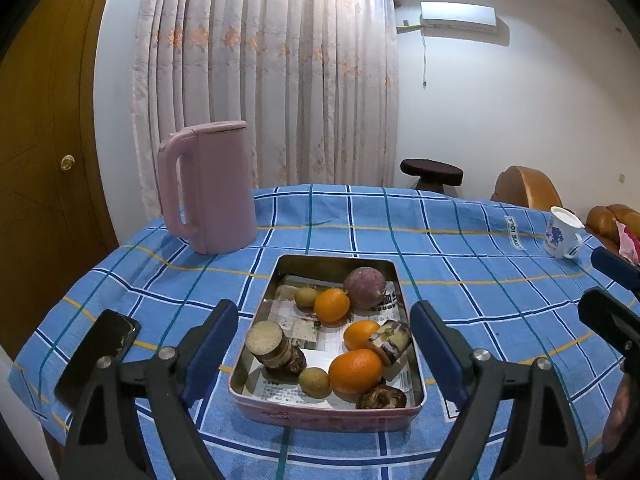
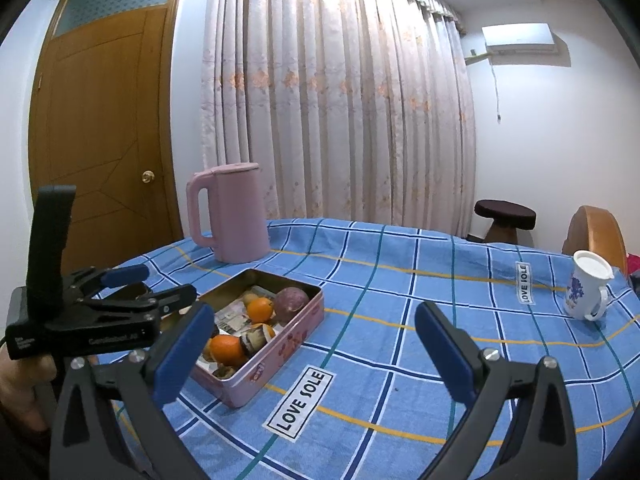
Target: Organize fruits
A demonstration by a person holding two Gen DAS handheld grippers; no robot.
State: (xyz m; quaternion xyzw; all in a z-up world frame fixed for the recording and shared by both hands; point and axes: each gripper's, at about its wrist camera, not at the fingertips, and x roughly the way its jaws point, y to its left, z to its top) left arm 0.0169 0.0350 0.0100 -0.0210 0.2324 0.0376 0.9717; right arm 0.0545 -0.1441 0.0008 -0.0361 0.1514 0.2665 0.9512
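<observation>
A pink metal tin (image 1: 320,416) lined with newspaper sits on the blue checked tablecloth. It holds three oranges (image 1: 354,370), a purple-red round fruit (image 1: 365,287), small yellow-brown fruits (image 1: 315,382) and cut brown pieces (image 1: 276,350). My left gripper (image 1: 324,336) is open and empty, its fingers on either side of the tin's near end. The tin shows in the right wrist view (image 2: 276,360) at the left. My right gripper (image 2: 316,340) is open and empty over bare cloth to the right of the tin. The left gripper body (image 2: 100,312) shows there too.
A pink kettle (image 1: 212,188) stands behind the tin. A black phone (image 1: 98,356) lies at the left table edge. A white mug with blue print (image 1: 562,232) stands at the far right. A dark stool (image 1: 431,172) and chairs stand beyond the table.
</observation>
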